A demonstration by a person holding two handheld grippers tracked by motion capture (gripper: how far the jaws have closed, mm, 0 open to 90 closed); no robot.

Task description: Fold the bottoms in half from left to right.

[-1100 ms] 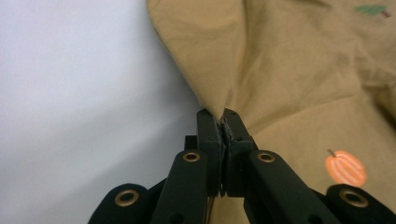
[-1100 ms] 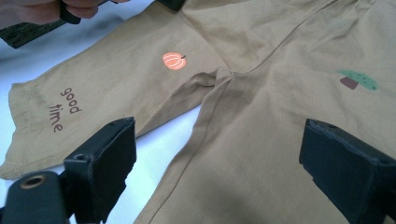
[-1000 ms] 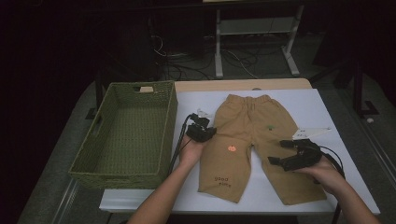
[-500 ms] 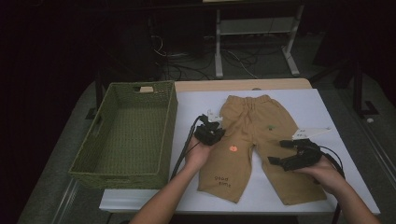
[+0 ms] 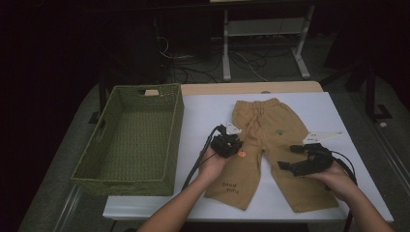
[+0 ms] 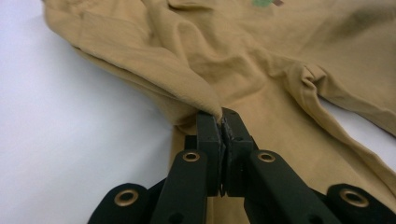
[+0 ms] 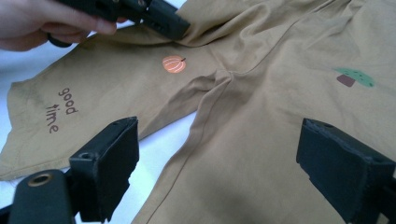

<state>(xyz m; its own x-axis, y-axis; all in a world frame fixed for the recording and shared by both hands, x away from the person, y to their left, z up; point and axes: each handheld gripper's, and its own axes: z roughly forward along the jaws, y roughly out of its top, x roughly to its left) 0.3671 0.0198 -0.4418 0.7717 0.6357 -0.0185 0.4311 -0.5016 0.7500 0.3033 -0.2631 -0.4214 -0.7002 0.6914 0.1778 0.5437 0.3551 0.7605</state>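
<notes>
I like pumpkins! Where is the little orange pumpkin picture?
The pumpkin is printed on the tan trousers, on the leg nearer the green basket, right beside the left gripper.

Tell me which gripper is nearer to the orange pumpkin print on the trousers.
Left. The left gripper pinches the tan trousers right beside the pumpkin print; the right gripper hovers open over the other leg.

High view dim, surroundings black; gripper views bright, sharp, soft shadows.

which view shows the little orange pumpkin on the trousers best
The right gripper view: the pumpkin print lies large and unobstructed on the tan trousers. In the high view it is a small orange dot beside the left gripper. The left gripper view shows just bunched fabric.
</notes>
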